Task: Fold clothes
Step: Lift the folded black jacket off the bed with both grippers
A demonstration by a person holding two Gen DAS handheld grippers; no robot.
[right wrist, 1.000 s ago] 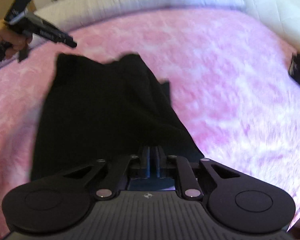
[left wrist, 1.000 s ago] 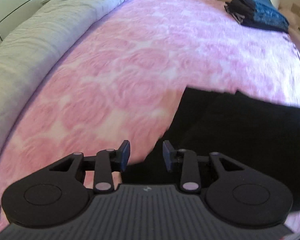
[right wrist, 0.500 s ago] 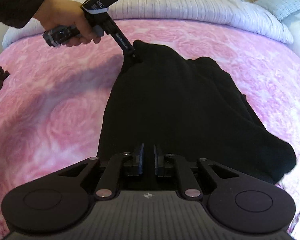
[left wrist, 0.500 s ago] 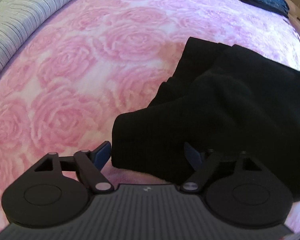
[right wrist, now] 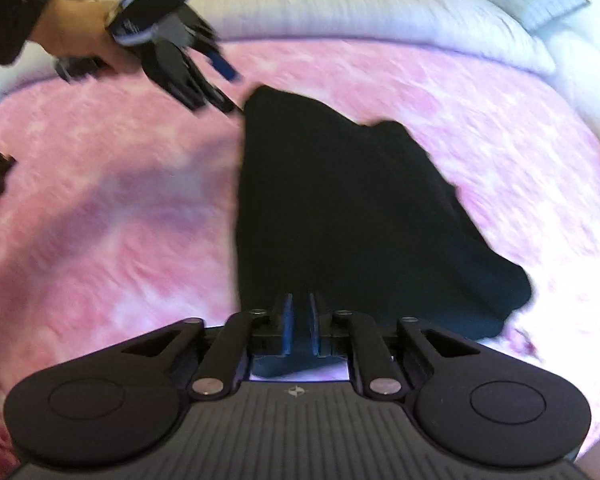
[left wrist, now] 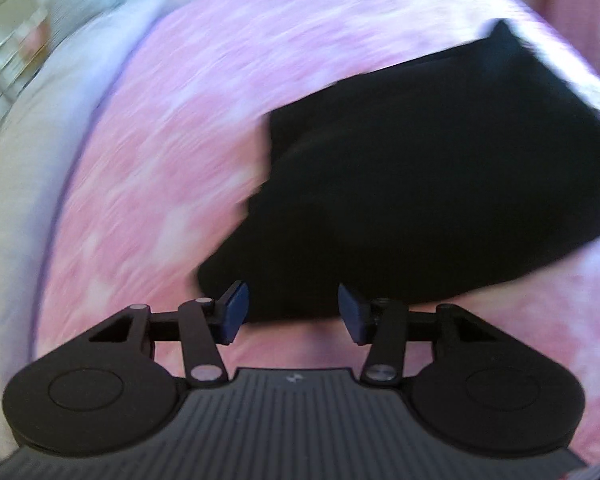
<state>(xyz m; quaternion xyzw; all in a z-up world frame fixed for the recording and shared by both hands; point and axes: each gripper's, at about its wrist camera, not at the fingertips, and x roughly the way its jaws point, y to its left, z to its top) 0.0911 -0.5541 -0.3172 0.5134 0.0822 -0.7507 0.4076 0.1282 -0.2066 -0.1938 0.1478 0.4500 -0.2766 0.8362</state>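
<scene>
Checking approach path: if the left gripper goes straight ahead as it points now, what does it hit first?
Probably the black garment: its near edge lies just beyond the open left gripper, on the pink blanket. Blur makes depth uncertain.

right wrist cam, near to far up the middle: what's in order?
Right gripper shut on the black garment → pink bedspread → white quilt roll at the far edge.
</scene>
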